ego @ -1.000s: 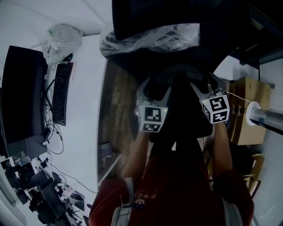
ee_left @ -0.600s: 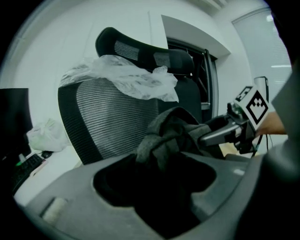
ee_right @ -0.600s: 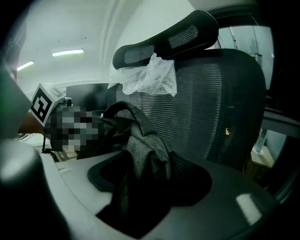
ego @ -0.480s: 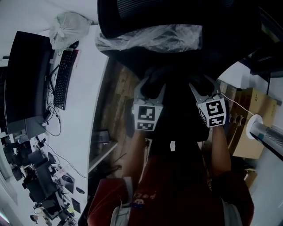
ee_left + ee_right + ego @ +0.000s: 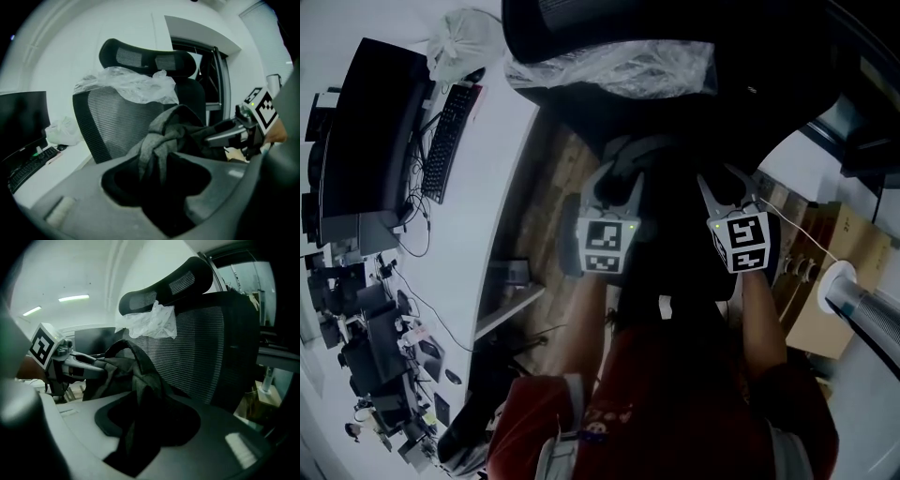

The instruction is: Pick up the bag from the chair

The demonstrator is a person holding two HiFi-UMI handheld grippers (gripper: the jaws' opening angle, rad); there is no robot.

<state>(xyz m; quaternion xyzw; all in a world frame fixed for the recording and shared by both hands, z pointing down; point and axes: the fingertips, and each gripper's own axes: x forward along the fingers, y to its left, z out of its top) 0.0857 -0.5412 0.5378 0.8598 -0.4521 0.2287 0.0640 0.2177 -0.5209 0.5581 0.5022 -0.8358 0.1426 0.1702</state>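
A dark grey fabric bag (image 5: pixel 649 155) hangs between my two grippers in front of a black mesh office chair (image 5: pixel 581 23). A clear plastic sheet (image 5: pixel 619 70) is draped over the chair's back. My left gripper (image 5: pixel 617 180) is shut on a grey fold of the bag (image 5: pixel 161 136), which runs down between its jaws. My right gripper (image 5: pixel 724 183) is shut on a dark strap of the bag (image 5: pixel 133 369), and that strap also disappears between its jaws. In each gripper view the other gripper shows beside the bag. The bag's lower part is hidden behind the grippers.
A white desk (image 5: pixel 492 187) on the left carries a monitor (image 5: pixel 366 141), a keyboard (image 5: pixel 450 141) and a white plastic bag (image 5: pixel 464 42). Wooden floor (image 5: pixel 553 202) lies between desk and chair. A cardboard box (image 5: pixel 825 291) and a white cylinder (image 5: pixel 858 300) stand at the right.
Both grippers keep their hold on the bag. The view has turned, so the desk has swung round and the chair back sits higher in the frame.
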